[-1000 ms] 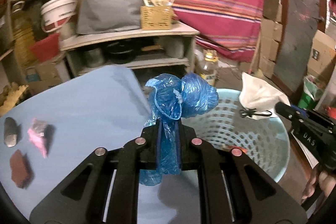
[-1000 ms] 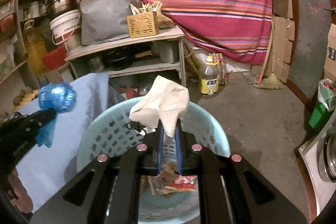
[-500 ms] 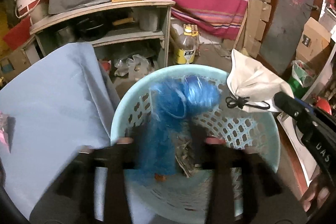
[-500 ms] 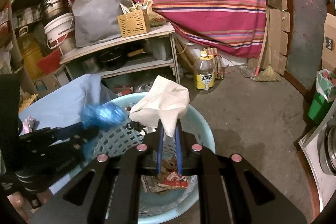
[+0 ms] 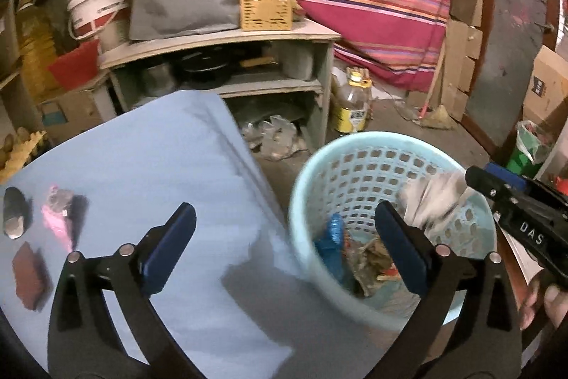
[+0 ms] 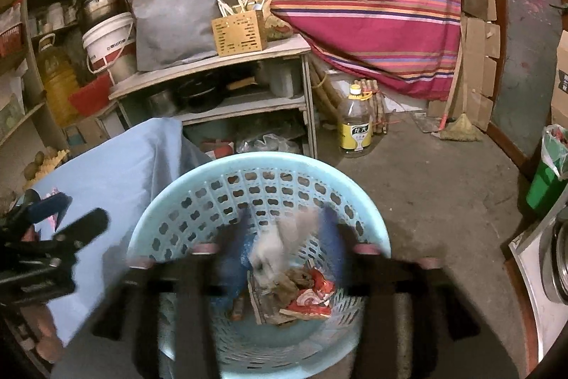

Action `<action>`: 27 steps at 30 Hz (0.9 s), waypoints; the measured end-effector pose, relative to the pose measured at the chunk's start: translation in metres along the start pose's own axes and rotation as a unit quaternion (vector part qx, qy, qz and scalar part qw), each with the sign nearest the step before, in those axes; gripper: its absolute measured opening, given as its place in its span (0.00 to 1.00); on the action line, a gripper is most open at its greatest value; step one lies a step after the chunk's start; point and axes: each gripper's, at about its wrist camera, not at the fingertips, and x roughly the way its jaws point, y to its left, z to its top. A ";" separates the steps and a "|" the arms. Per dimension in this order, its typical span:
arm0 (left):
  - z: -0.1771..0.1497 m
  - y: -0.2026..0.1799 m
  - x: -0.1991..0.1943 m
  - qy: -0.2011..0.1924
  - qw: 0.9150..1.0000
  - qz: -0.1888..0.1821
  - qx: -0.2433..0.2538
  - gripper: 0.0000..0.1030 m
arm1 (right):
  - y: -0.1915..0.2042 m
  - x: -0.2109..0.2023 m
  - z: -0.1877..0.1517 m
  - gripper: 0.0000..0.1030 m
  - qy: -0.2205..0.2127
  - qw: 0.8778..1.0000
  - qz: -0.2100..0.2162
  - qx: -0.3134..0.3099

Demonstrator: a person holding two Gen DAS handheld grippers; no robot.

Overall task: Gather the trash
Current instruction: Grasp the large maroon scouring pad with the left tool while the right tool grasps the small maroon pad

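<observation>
Nearby, beside the blue-covered table (image 5: 149,173), the pale blue basket (image 6: 220,173) held a blue bag (image 5: 332,244), a blurred white bag (image 6: 284,240) and paper scraps (image 6: 301,293). Three scraps (image 5: 56,219) lay at the table's left edge. Both the left gripper (image 5: 284,237) and right gripper (image 6: 284,237) were opening, nothing pinched.

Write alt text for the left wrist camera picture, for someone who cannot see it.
A handheld gripper's two black fingers, opening wide with nothing between them, frame a light blue perforated plastic basket holding a crumpled blue plastic bag and other scraps. A blurred white bag drops in beside the second gripper. Left, a pale blue cloth-covered table carries three small scraps.
</observation>
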 end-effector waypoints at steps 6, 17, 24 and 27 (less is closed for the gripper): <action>-0.011 0.043 -0.022 -0.010 0.999 0.037 -0.019 0.95 | 0.023 -0.004 0.004 0.78 -0.017 1.000 0.006 0.003; -0.053 0.189 -0.046 0.010 0.985 0.152 -0.080 0.95 | 0.114 0.015 0.001 0.90 -0.008 0.999 0.015 -0.036; -0.082 0.265 -0.038 0.038 0.967 0.210 -0.138 0.95 | 0.165 0.030 0.000 0.96 -0.001 0.999 0.036 -0.031; -0.088 0.280 -0.032 0.050 0.965 0.207 -0.155 0.95 | 0.189 0.033 -0.002 0.96 0.004 0.998 0.043 -0.054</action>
